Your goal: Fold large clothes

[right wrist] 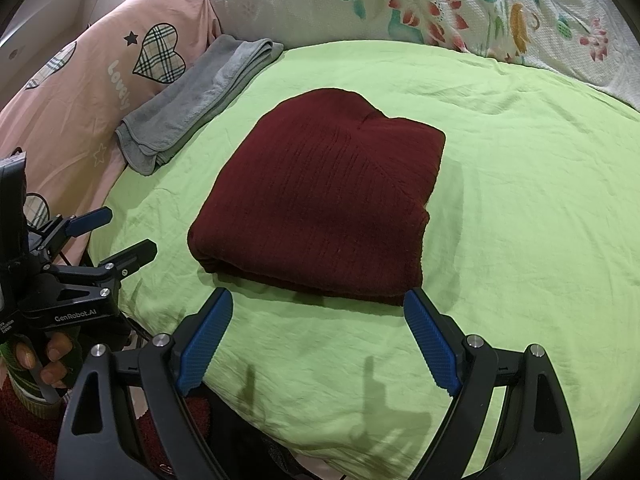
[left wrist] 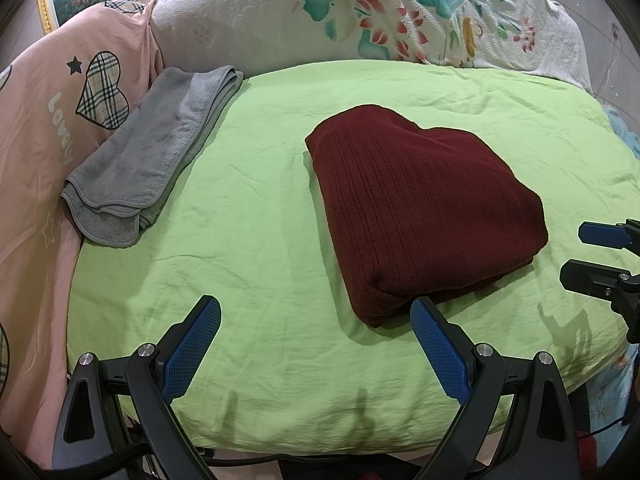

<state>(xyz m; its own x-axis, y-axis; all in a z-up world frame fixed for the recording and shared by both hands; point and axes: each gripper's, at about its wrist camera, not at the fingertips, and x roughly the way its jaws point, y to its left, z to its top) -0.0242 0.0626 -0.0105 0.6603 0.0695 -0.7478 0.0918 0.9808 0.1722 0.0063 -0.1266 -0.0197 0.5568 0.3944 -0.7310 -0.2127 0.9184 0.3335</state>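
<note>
Several soft, thick layers in the folded maroon ribbed-knit garment (left wrist: 420, 216), mid green-sheeted bed (left wrist: 260, 240). Likely limp; best pinched at stacked near edge. Left gripper (left wrist: 316, 344), right gripper (right wrist: 318, 340): fingers spread, empty.

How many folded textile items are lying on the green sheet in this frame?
2. The dark red knit garment lies folded at the middle of the green sheet. The grey towel lies folded at the sheet's left edge, partly on the pink bedding. Neither view shows others.

both grippers hovering, jaws spread wide

left gripper (left wrist: 316, 344) and right gripper (right wrist: 318, 336) are gripping nothing; a hand (right wrist: 48, 354), seemingly the left, is clasping one handle.
</note>
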